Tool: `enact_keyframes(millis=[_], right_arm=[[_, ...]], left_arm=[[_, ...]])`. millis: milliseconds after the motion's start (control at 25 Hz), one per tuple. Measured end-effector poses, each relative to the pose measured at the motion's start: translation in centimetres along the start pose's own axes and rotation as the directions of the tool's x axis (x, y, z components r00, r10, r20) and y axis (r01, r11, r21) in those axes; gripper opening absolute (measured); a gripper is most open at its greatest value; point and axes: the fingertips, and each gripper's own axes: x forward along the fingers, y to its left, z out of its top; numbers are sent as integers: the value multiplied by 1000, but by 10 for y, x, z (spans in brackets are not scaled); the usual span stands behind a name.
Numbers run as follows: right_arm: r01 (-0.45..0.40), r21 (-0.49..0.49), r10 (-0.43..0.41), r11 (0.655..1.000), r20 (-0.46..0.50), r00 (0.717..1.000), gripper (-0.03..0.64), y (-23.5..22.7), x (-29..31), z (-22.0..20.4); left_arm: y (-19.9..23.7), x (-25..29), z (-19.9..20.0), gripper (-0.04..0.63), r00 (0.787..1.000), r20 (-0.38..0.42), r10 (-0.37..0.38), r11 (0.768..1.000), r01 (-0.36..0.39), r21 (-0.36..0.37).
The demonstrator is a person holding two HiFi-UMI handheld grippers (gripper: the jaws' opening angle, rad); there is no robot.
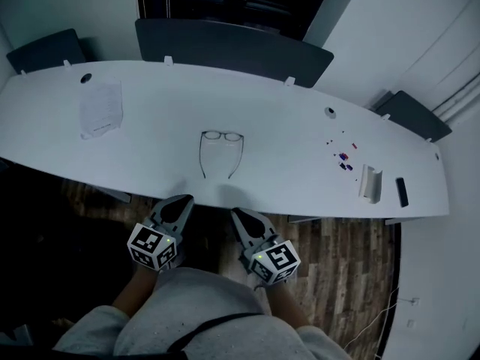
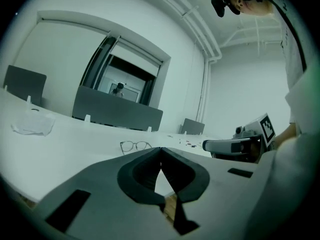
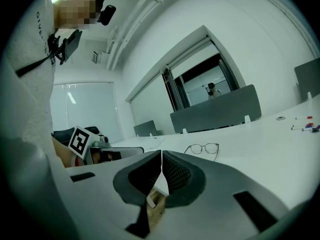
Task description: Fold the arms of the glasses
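Note:
A pair of thin-rimmed glasses point(image 1: 221, 152) lies on the white table point(image 1: 285, 126) with both arms spread open toward me. They also show in the left gripper view as glasses point(image 2: 135, 145) and in the right gripper view as glasses point(image 3: 202, 148), beyond the jaw tips. My left gripper point(image 1: 182, 201) sits shut and empty just off the table's near edge, below and left of the glasses. My right gripper point(image 1: 238, 214) is shut and empty too, below and right of them. Neither touches the glasses.
A sheet of paper point(image 1: 101, 108) lies at the table's far left. Small coloured bits point(image 1: 343, 158), a white holder point(image 1: 370, 183) and a dark flat object point(image 1: 402, 192) lie at the right. Dark divider panels point(image 1: 232, 49) line the far edge. Wooden floor point(image 1: 337, 261) lies below.

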Motion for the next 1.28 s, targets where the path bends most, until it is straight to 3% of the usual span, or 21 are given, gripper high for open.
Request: enact_keyframes(millis=[440, 760, 1040, 1160, 1280], right_arm=[[70, 15, -70, 997, -32, 997, 20, -63, 53, 10], [113, -51, -118, 992, -122, 985, 20, -108, 69, -5], [84, -275, -161, 958, -269, 950, 20, -142, 77, -19], [25, -401, -175, 916, -342, 923, 20, -163, 89, -28], [-66, -524, -184, 849, -410, 894, 21, -182, 103, -34]], left_arm=[[65, 73, 13, 14, 998, -56, -43, 999, 43, -6], [104, 93, 10, 14, 996, -83, -32, 999, 32, -12], [131, 92, -4, 14, 991, -131, 27, 1000, -25, 19], [145, 95, -13, 14, 985, -159, 62, 997, -56, 44], [157, 100, -19, 15, 978, -181, 101, 995, -96, 35]])
